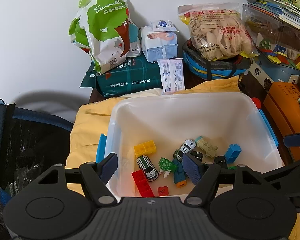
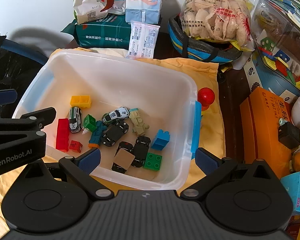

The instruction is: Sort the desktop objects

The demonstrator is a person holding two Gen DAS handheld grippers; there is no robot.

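Note:
A clear plastic bin (image 2: 118,74) with blue latches stands on a yellow cloth (image 2: 202,68). Inside lie several toys: a yellow brick (image 2: 81,101), a red brick (image 2: 62,134), a blue brick (image 2: 160,140), a green brick (image 2: 153,161), toy cars (image 2: 116,133) and a beige train (image 2: 139,125). A red ball (image 2: 206,96) rests on the cloth just outside the bin's right wall. My left gripper (image 1: 152,169) hangs open over the bin's near left side, holding nothing. My right gripper (image 2: 148,160) is open above the bin's near edge, also holding nothing. The left gripper's body (image 2: 17,138) shows at the right wrist view's left edge.
Behind the bin are a green-and-white bag (image 1: 106,32), a teal tissue pack (image 1: 128,78), a wipes pack (image 1: 160,44) and a bag of crackers (image 1: 218,32) on a blue basket. An orange box (image 2: 268,128) and a toy case (image 2: 280,60) stand right. A dark mesh bin (image 1: 19,150) is left.

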